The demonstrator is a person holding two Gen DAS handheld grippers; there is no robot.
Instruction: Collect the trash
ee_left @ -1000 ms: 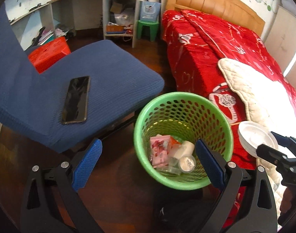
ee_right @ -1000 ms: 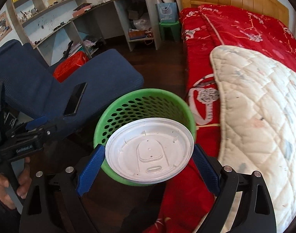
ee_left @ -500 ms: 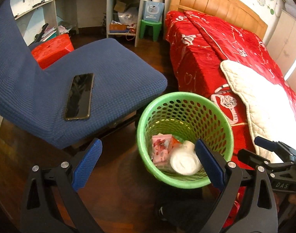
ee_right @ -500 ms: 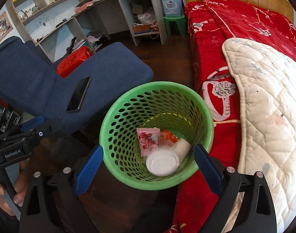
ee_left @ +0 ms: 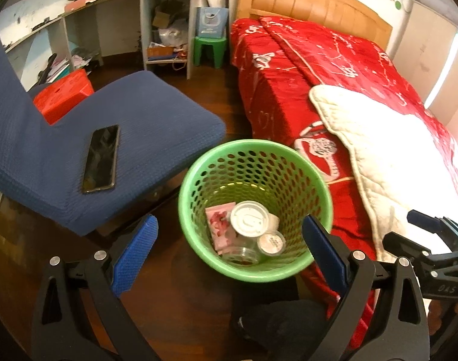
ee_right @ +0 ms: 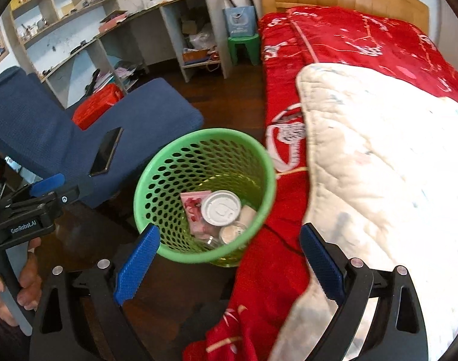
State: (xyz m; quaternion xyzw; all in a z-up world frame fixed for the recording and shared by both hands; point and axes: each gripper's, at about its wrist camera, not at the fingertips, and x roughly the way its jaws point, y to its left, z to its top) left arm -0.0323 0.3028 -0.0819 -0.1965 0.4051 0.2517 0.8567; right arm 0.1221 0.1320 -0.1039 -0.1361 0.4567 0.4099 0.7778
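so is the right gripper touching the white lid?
Apart. Right wrist view: right gripper open and empty, while the lid lies down in the green basket.

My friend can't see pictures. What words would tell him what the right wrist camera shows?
A green mesh wastebasket stands on a dark wood floor beside a bed with a red bedspread, holding a white plastic lid, a pink wrapper and small cups. The open, empty right gripper points down at it. A phone lies on a blue chair.

The green basket [ee_left: 289,162] is open on top. The blue chair [ee_left: 156,126] and the red bed [ee_left: 277,96] squeeze its sides.
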